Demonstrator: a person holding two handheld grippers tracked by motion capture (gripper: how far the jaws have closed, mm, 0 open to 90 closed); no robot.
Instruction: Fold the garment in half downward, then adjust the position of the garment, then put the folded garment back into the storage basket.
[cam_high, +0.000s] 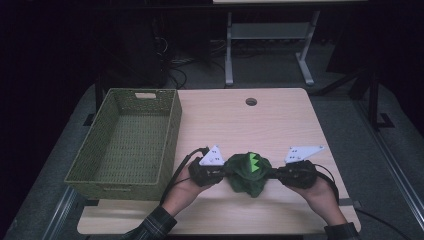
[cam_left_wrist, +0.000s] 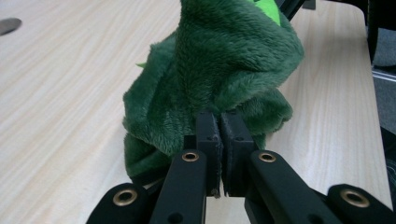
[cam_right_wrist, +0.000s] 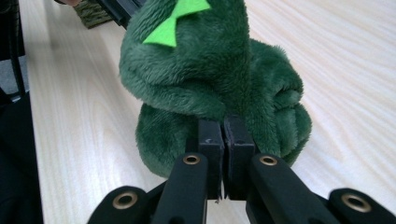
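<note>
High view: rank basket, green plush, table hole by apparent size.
1. Woven green basket, by far the largest.
2. Green plush, pinched between the left tongs and the right tongs.
3. Table hole, smallest, though it lies farther from the camera.

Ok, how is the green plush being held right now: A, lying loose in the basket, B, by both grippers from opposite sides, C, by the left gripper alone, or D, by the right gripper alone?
B: the left gripper and right gripper each pinch the plush from opposite sides, jaws shut on its fabric in both gripper views.
</note>
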